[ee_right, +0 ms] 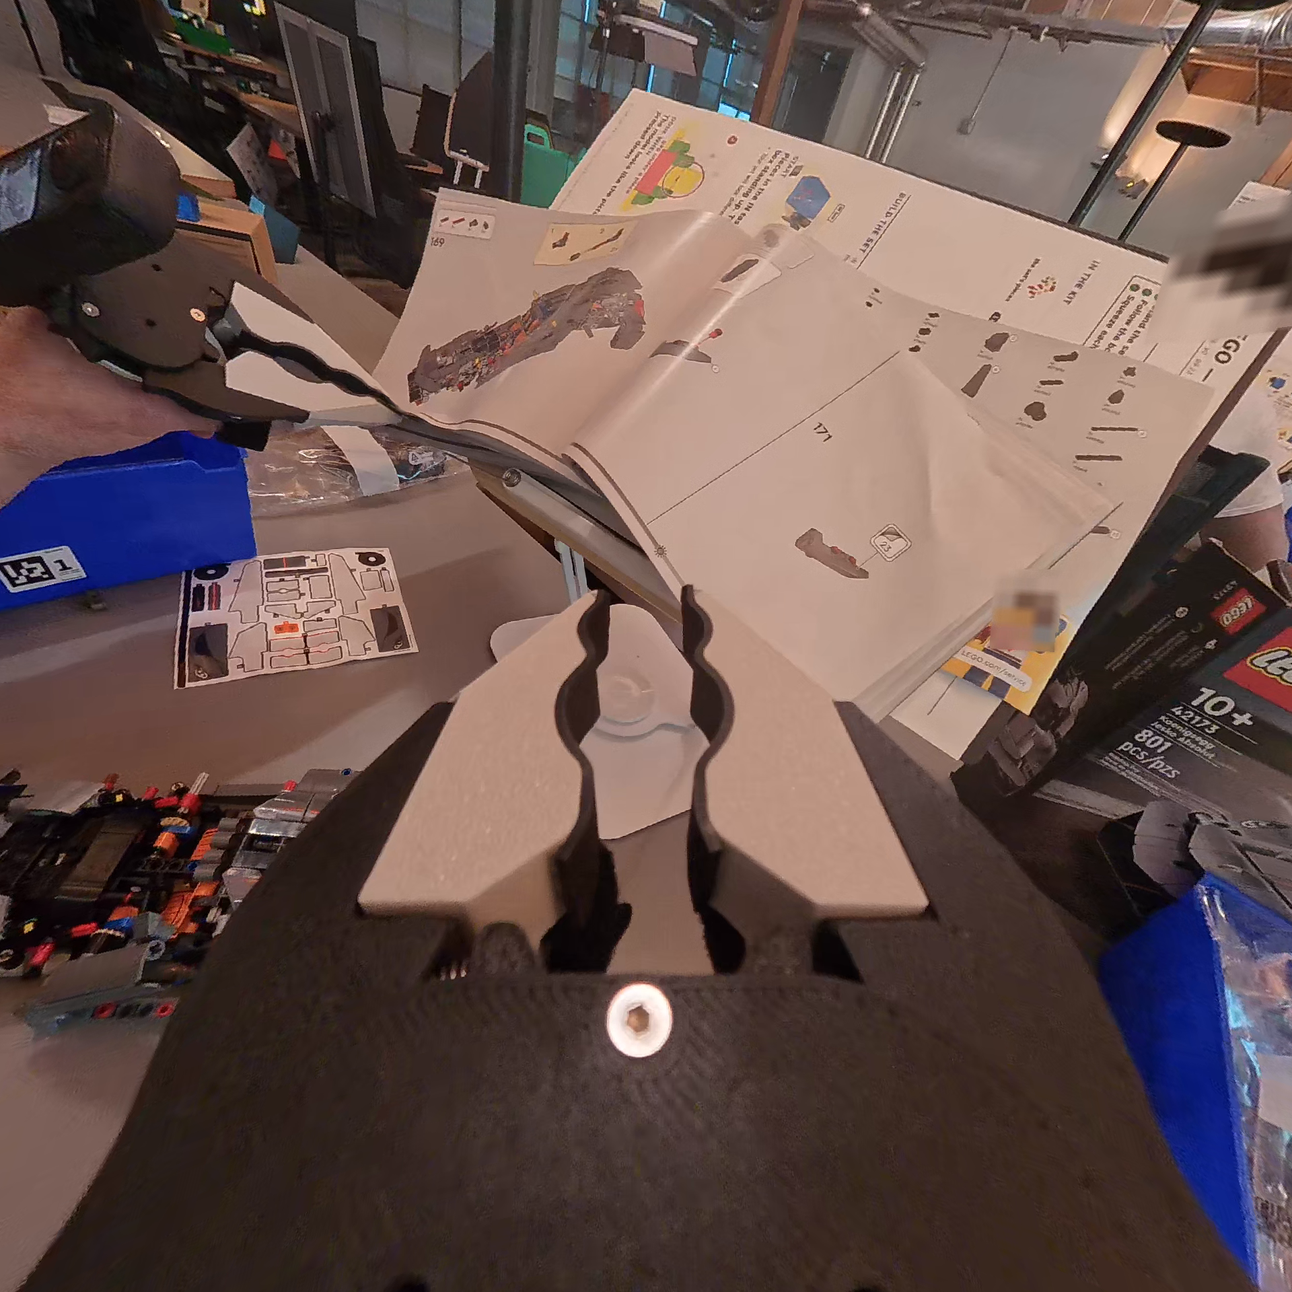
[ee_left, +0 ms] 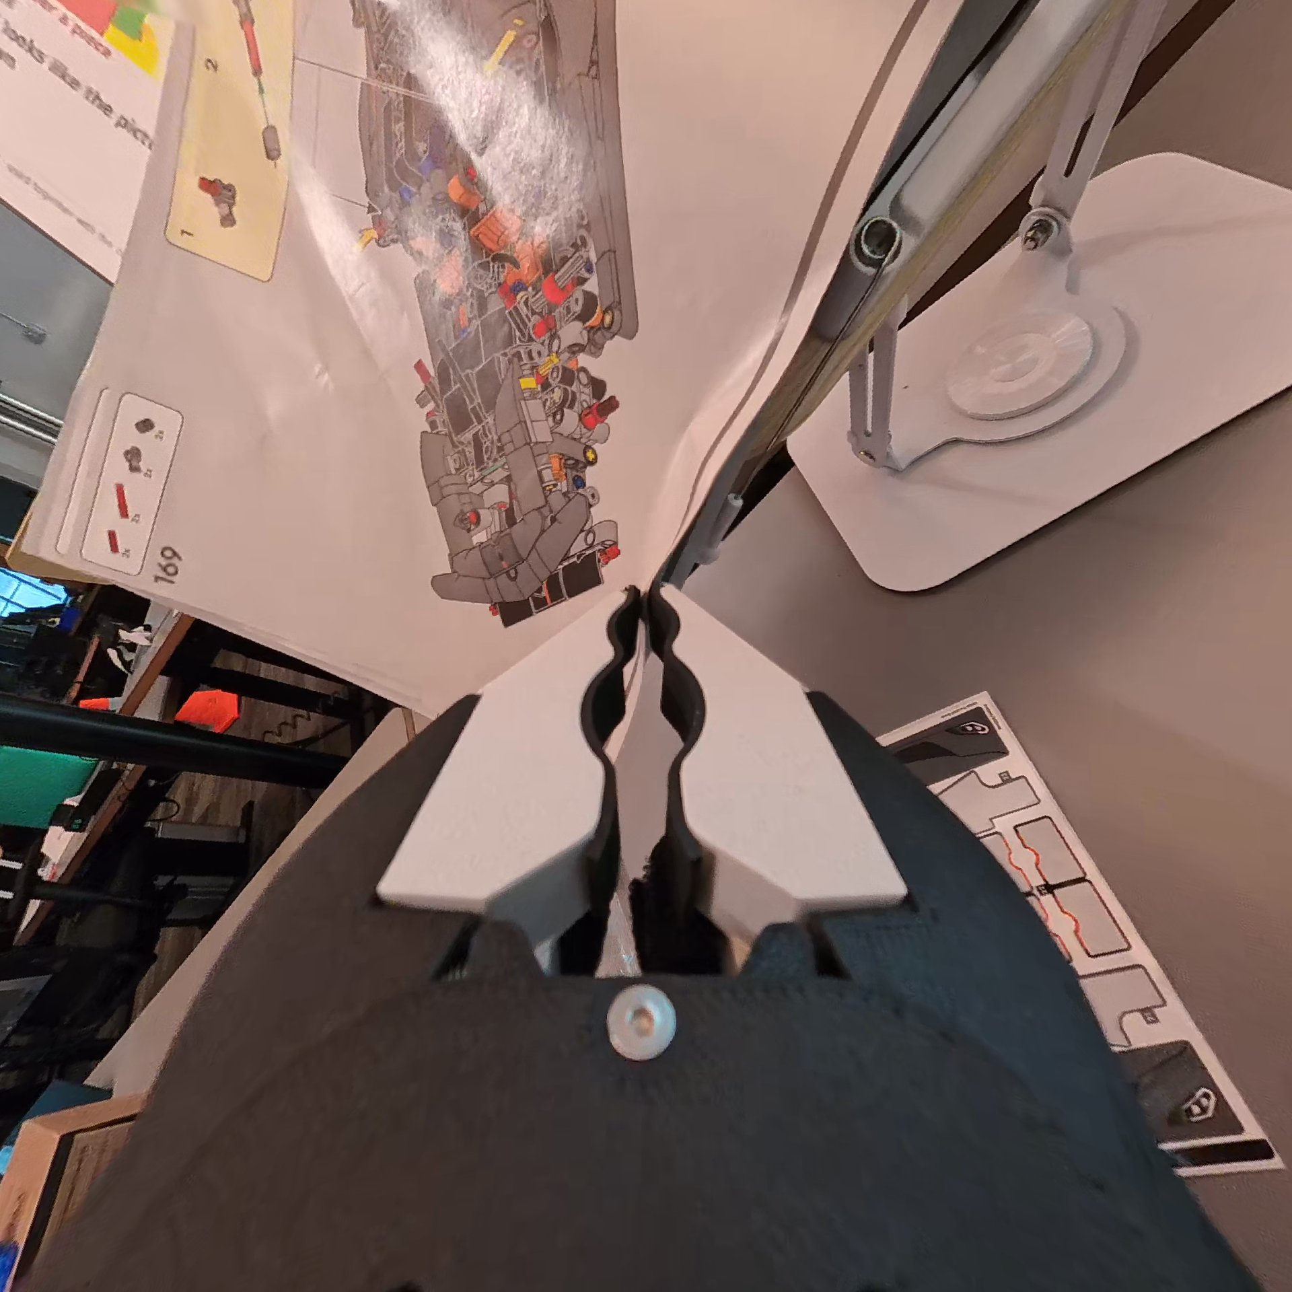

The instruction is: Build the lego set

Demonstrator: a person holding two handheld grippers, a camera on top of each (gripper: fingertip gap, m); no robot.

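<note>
Left claw [ee_left: 642, 594] is right up close, pinching the bottom edge of a page [ee_left: 335, 335] in the manual, with the stand [ee_left: 1049, 391] off to the right. Right wrist view: right claw [ee_right: 642, 598] spread, holding nothing, just below the manual [ee_right: 804, 419]. Half-built model [ee_right: 119, 874] lies lower left, sticker sheet [ee_right: 293, 615] beyond it.

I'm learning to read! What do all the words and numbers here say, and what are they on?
I don't read writing out, but here is what carries it.
Booklet, pinched by the left tongs: printed numbers on the pages.
Poster behind it: coloured headings, small print.
Black box: logo, words, numbers.
Blue bin: white tag.
Sticker sheet: marks too small to read.
</note>
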